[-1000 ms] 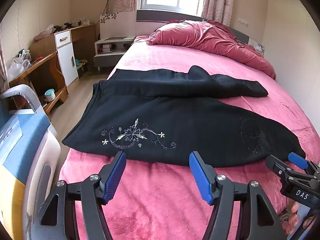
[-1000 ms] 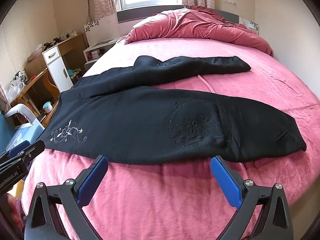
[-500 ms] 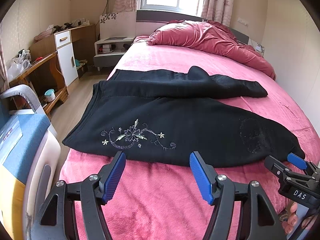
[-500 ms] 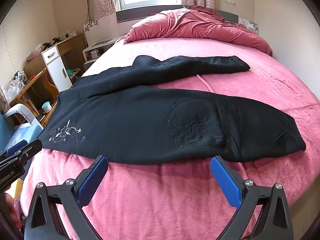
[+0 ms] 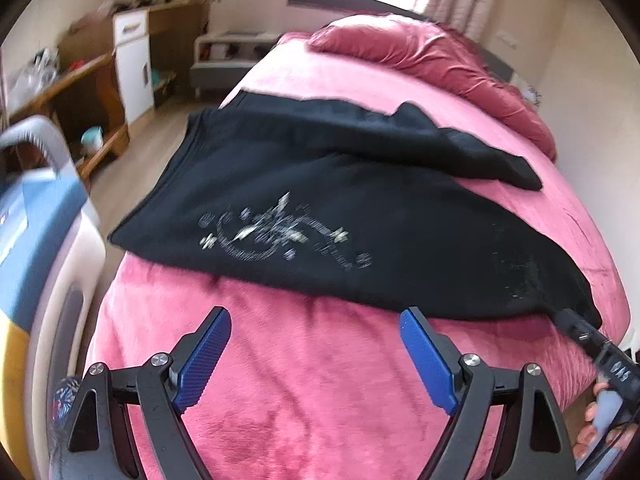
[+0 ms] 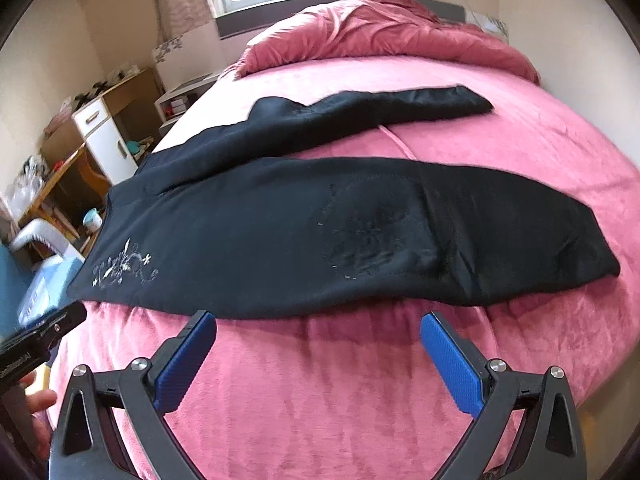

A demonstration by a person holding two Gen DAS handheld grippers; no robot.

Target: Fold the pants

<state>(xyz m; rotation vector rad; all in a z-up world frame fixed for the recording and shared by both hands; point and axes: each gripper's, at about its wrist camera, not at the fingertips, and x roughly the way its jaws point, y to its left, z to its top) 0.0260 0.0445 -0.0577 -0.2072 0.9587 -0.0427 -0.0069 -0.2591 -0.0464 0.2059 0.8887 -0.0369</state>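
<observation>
L hand-held gripper (image 5: 316,344) jaws opening wide, nothing betw, over pink bed (image 5: 304,408). R hand-held gripper (image 6: 318,350) wide, empty too. Just beyond both: black pants (image 6: 320,240) flat across bed, legs split, waist left. Far: rumpled quilt (image 6: 380,36), window.

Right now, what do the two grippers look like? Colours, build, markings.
Both match: the left gripper and right gripper have black skeletal frames with triangular cut-outs, silver round bolts at the joints, and blue ribbed pads lining the inner faces of the two fingers. In the left wrist view the right gripper's black side carries small white lettering, too blurred to read. No cables or sleeves show.
</observation>
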